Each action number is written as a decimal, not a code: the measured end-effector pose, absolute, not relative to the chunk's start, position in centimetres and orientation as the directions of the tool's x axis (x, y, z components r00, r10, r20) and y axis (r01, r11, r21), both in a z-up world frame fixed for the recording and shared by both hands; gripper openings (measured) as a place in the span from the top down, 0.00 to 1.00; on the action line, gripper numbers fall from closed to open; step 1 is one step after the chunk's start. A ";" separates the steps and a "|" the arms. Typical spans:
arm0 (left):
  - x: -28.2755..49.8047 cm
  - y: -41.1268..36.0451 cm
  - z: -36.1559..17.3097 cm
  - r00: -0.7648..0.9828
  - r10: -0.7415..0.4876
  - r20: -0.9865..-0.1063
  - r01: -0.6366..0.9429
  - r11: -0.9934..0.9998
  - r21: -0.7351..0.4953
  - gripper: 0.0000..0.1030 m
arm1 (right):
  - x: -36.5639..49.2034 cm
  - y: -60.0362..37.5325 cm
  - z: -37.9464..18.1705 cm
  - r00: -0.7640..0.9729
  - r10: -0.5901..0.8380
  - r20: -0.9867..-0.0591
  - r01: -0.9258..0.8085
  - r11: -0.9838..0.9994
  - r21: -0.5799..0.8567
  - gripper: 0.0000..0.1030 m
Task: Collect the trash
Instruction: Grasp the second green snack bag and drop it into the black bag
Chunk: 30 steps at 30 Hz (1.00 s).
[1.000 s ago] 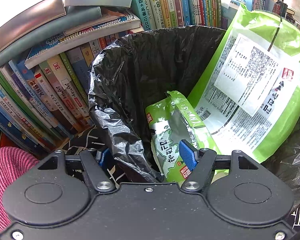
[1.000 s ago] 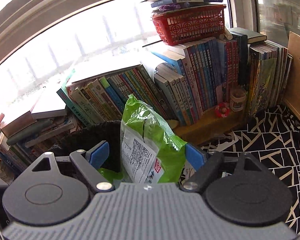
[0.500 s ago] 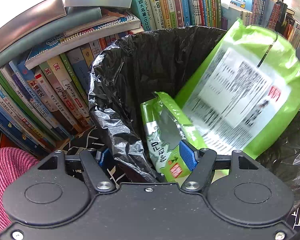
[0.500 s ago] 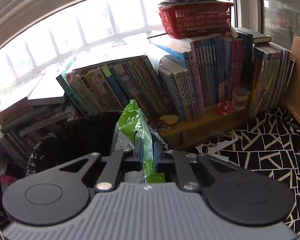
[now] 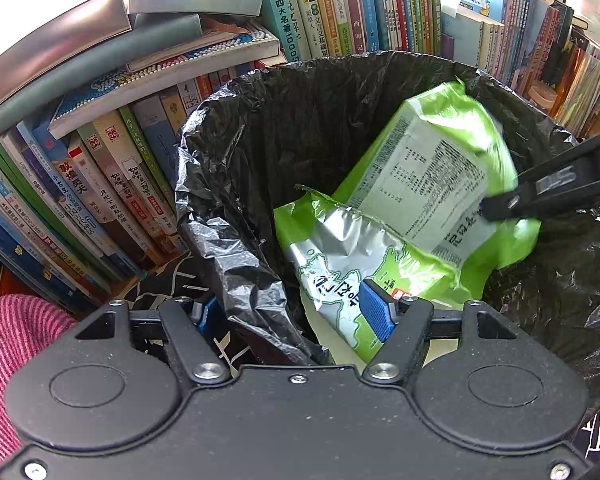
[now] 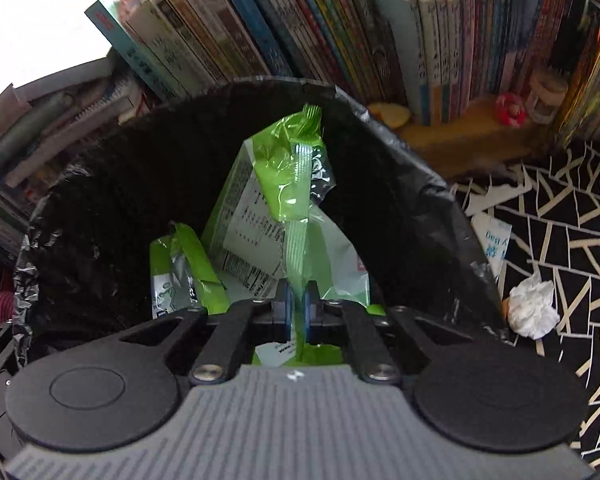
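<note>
Green wrapper (image 6: 296, 200) inside bin bag (image 5: 260, 128) | right tongs (image 6: 296, 312) closing, clamped on it | left tongs (image 5: 288, 312) clamp bag rim

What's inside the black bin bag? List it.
Two green snack packets: one with a white label, pinched by the right gripper, lying over a torn one with silver lining. Anything beneath them in the bin bag is covered.

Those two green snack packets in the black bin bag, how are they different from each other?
The bigger packet shows a white label of small print; the smaller packet shows a silvery face with green artwork. The bigger one is pinched along its edge by the right gripper, whose jaws are closing on it; the smaller one is gripped by nothing. The bigger one stands higher, leaning over the smaller, which sits lower. Both are bright green and inside the black bin bag.
</note>
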<state>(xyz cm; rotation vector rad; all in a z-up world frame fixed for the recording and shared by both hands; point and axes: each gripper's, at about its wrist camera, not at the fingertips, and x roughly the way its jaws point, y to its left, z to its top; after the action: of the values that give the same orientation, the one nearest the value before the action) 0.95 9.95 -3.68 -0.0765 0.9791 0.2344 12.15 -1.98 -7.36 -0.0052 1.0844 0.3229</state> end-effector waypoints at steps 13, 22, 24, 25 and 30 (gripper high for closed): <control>1.0 10.1 -3.7 0.534 0.151 -0.832 -0.225 0.974 0.033 0.32 | 11.6 -2.1 -7.9 0.356 0.276 -0.893 -0.278 0.943 0.180 0.28; 1.1 10.0 -3.7 0.531 0.156 -0.833 -0.227 0.973 0.038 0.31 | 9.6 -4.2 -4.1 0.409 0.336 -0.848 -0.302 0.927 0.222 0.18; 1.1 10.0 -3.7 0.531 0.159 -0.832 -0.228 0.973 0.041 0.31 | 9.2 -4.8 -3.4 0.433 0.338 -0.836 -0.303 0.928 0.218 0.17; 1.1 10.0 -3.7 0.531 0.159 -0.832 -0.228 0.973 0.041 0.31 | 9.0 -5.1 -3.1 0.446 0.337 -0.829 -0.302 0.929 0.215 0.17; 1.0 10.0 -3.8 0.530 0.165 -0.832 -0.230 0.972 0.046 0.30 | 8.7 -7.3 -1.7 0.514 0.356 -0.780 -0.283 0.929 0.238 0.16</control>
<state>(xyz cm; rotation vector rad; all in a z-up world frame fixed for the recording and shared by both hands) 1.00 9.99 -3.76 -0.0720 0.9846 0.2363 8.74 -7.28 -1.72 0.0844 0.9572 0.3846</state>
